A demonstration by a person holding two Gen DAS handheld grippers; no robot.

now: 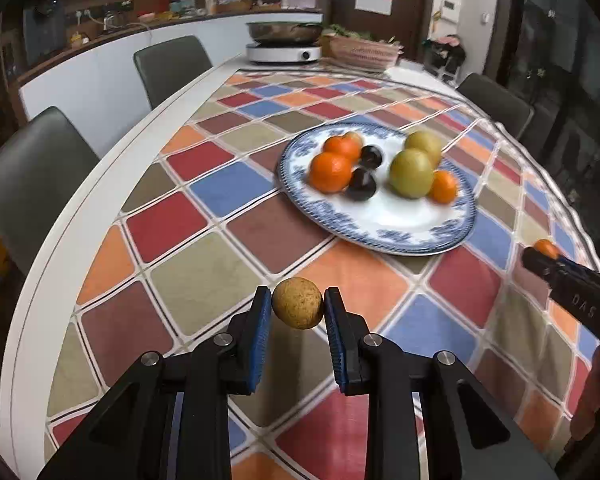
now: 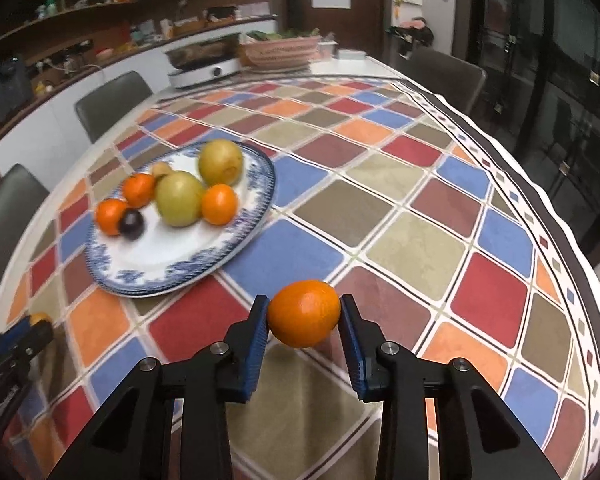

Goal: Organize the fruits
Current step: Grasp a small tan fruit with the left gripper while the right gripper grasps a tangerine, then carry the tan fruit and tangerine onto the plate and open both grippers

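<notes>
My left gripper (image 1: 298, 304) is shut on a small round speckled tan fruit (image 1: 298, 303), held just above the checked tablecloth. My right gripper (image 2: 304, 314) is shut on an orange mandarin (image 2: 304, 313), also lifted off the cloth. A blue-and-white plate (image 1: 412, 236) lies beyond both, carrying mandarins (image 1: 330, 171), two green-yellow apples (image 1: 411, 173) and two dark plums (image 1: 362, 184). In the right wrist view the same plate (image 2: 188, 268) is at the left. The right gripper with its mandarin (image 1: 545, 248) shows at the right edge of the left wrist view.
The oval table wears a colourful diamond-checked cloth (image 2: 380, 200). At its far end stand an induction cooker with a pan (image 1: 284, 46) and a woven basket (image 1: 364, 52). Grey chairs (image 1: 172, 66) line the table's sides. A hand (image 1: 596, 392) holds the right gripper.
</notes>
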